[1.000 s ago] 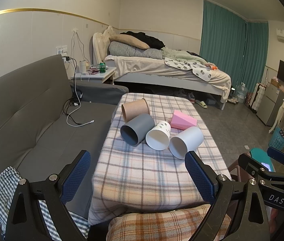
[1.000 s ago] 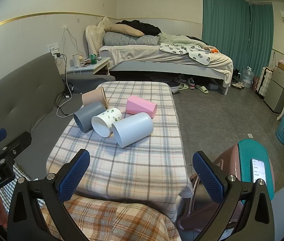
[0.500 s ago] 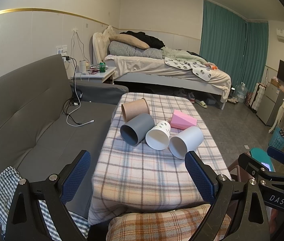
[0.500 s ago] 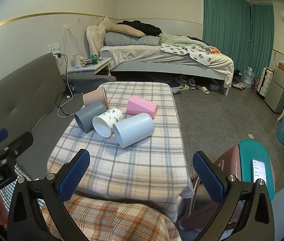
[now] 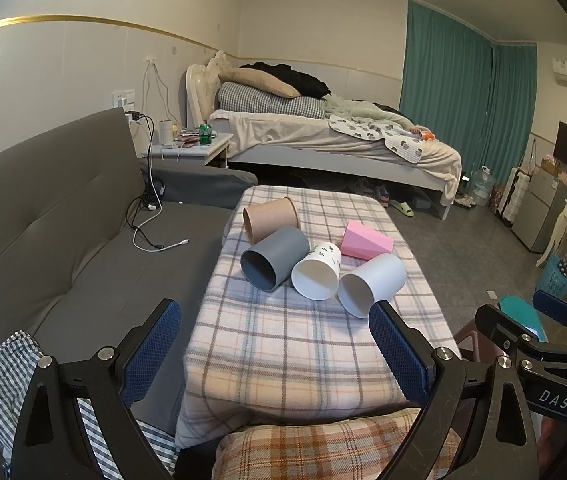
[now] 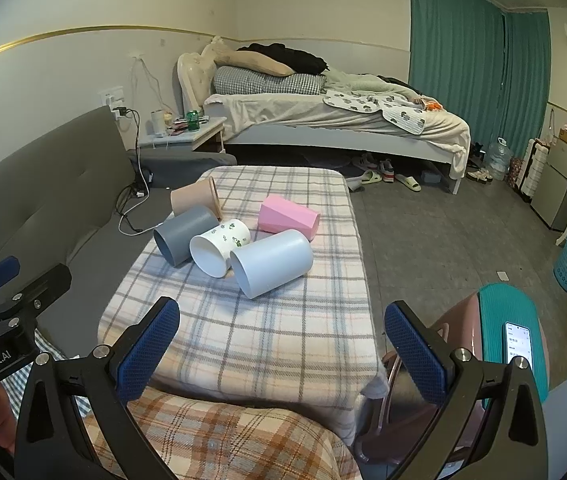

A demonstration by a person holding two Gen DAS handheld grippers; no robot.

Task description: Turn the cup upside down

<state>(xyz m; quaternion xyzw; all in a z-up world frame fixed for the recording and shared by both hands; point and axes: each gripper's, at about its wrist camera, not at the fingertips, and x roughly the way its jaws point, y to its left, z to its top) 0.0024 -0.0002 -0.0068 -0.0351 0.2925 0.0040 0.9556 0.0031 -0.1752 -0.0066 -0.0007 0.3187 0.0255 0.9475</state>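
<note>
Five cups lie on their sides in a cluster on the counter (image 5: 303,352). The tan cup (image 5: 270,219) is farthest back; before it lies the grey cup (image 5: 274,258), which seems to touch it. Right of the grey cup lies the patterned cup (image 5: 317,271), then the pale cup (image 5: 371,284), nearest the counter's right edge. The faceted cup (image 5: 365,240) lies behind those two. A sofa (image 5: 63,248) runs along the counter's left; a bed (image 5: 323,140) stands behind.
</note>
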